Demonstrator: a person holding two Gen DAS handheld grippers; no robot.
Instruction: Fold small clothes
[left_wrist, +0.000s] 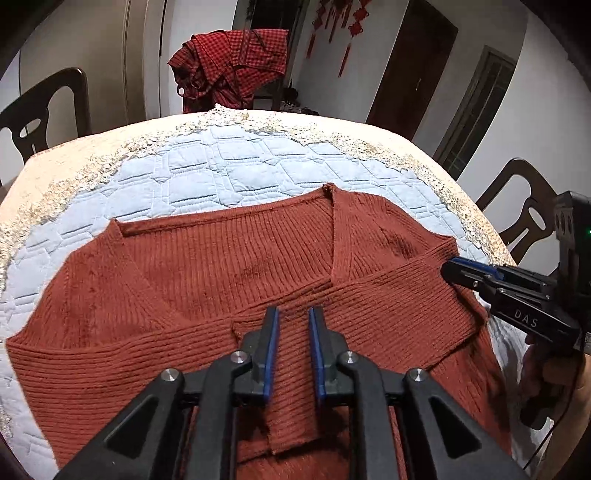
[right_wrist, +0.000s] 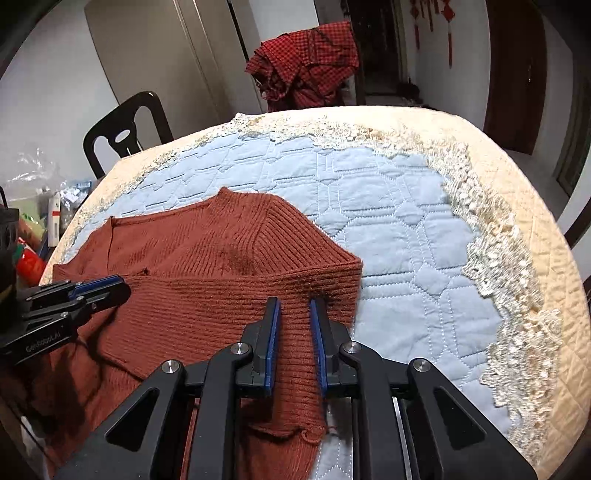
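A rust-red ribbed knit sweater (left_wrist: 229, 258) lies on the light blue quilted cloth (left_wrist: 221, 173), with both sleeves folded across its body. My left gripper (left_wrist: 293, 314) hovers over the middle of the sweater, above the crossed sleeves, jaws a little apart with nothing between them. My right gripper (right_wrist: 294, 304) is over the sweater's right edge (right_wrist: 347, 280), jaws a little apart over the folded sleeve, gripping nothing. The right gripper shows at the right of the left wrist view (left_wrist: 480, 275). The left gripper shows at the left of the right wrist view (right_wrist: 96, 288).
The round table has a beige cover with a lace border (right_wrist: 498, 258). Dark wooden chairs (left_wrist: 40, 110) stand around it. A red checked garment (left_wrist: 232, 62) hangs over the far chair. Cluttered packets and bottles (right_wrist: 40, 221) sit beyond the table's left edge.
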